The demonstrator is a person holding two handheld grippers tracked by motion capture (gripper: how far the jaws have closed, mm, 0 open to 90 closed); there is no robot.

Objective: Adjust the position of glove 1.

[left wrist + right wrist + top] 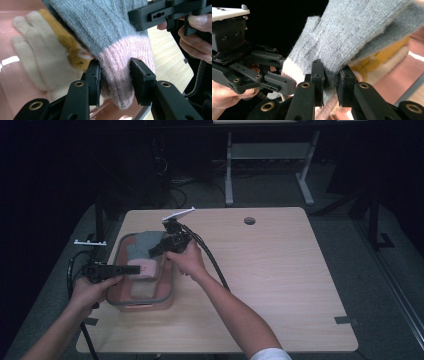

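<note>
Wooden table [280, 270]: 1 pink tray [142, 301] on left part.

Two gloves [110, 37] [32, 52], one pink tray [165, 292], two tongs [136, 269] [156, 251]

high view dim and bluish, room beyond the table [280, 270] near black, detail soft and low-res. both gripper views far brighter, warm light from above. glare streaks on the pink tray [10, 60] wall. knit of the grey glove [105, 27] sharp; near jaws slightly soft, backgrounds blurred, right gripper view's background pure black.
</note>
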